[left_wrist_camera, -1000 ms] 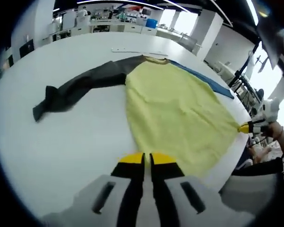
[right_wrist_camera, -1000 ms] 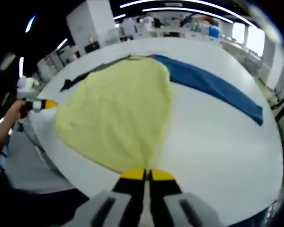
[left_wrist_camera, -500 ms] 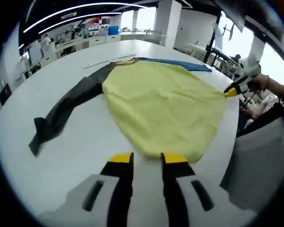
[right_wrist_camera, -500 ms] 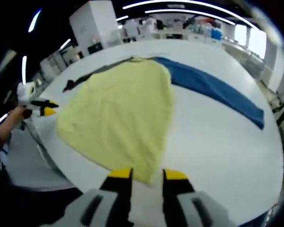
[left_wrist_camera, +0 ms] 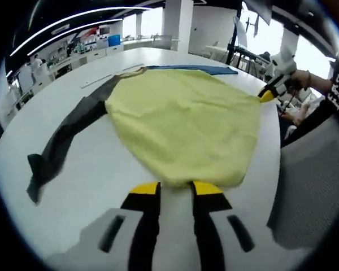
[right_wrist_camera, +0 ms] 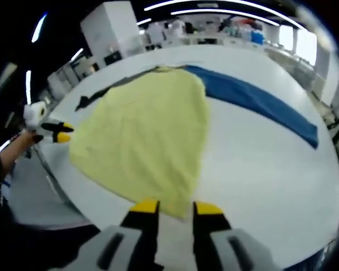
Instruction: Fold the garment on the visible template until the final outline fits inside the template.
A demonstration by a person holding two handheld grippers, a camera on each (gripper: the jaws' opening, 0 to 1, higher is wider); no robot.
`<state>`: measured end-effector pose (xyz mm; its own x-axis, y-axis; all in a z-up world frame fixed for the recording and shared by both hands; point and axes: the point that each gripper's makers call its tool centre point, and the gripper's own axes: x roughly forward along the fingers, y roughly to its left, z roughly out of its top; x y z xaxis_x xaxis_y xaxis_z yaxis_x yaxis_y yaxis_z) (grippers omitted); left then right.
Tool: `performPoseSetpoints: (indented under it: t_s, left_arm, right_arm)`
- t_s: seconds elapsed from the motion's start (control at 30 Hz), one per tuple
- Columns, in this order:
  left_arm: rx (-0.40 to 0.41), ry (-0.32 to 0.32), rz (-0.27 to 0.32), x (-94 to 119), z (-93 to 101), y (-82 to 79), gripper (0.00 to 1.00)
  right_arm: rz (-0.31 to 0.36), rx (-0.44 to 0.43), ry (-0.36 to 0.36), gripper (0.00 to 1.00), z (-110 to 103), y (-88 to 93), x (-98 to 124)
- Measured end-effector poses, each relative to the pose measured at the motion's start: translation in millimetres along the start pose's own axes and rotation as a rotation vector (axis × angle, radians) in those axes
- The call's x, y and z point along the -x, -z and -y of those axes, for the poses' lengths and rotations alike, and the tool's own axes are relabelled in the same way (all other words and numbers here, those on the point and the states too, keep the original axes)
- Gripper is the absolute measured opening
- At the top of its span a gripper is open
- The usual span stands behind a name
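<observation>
A garment lies flat on the white table (left_wrist_camera: 101,169). It has a yellow body (left_wrist_camera: 181,118), a dark grey sleeve (left_wrist_camera: 68,135) and a blue sleeve (left_wrist_camera: 192,69). My left gripper (left_wrist_camera: 175,189) stands open at the near hem, its yellow tips just short of the cloth edge. In the right gripper view the yellow body (right_wrist_camera: 141,135) spreads ahead, with the blue sleeve (right_wrist_camera: 260,104) to the right and the dark sleeve (right_wrist_camera: 96,96) at the far left. My right gripper (right_wrist_camera: 176,208) is open, with the hem corner lying between its tips. Each gripper also appears in the other's view, right gripper (left_wrist_camera: 267,95) and left gripper (right_wrist_camera: 59,132).
The table edge (left_wrist_camera: 271,169) runs close along the hem, and a person's grey clothing (left_wrist_camera: 311,186) is just beyond it. A thin pale strip (left_wrist_camera: 101,80) lies on the table past the dark sleeve. Benches and equipment stand far behind. Bare table (right_wrist_camera: 260,169) stretches right of the garment.
Both grippers were shut a second ago and now stand open. The left gripper's view has swung round to face the hem straight on; the right gripper's view has barely shifted.
</observation>
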<state>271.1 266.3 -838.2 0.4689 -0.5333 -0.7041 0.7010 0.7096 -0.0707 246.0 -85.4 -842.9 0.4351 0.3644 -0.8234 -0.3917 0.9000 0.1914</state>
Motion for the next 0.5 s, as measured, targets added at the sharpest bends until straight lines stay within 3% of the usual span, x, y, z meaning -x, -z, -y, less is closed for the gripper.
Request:
performPoseSetpoints:
  t_s: [0.17, 0.33, 0.5]
  left_arm:
    - [-0.001, 0.018, -0.004, -1, 2.3, 0.0, 0.06]
    - [0.0, 0.017, 0.021, -1, 1.0, -8.4, 0.01]
    - [-0.007, 0.021, 0.056, -1, 7.4, -25.7, 0.0]
  right_arm:
    - [0.002, -0.007, 0.004, 0.16, 1, -0.9, -1]
    - [-0.001, -0.001, 0.003, 0.09, 2, 0.4, -3]
    - [-0.004, -0.008, 0.009, 0.08, 4, 2.3, -3]
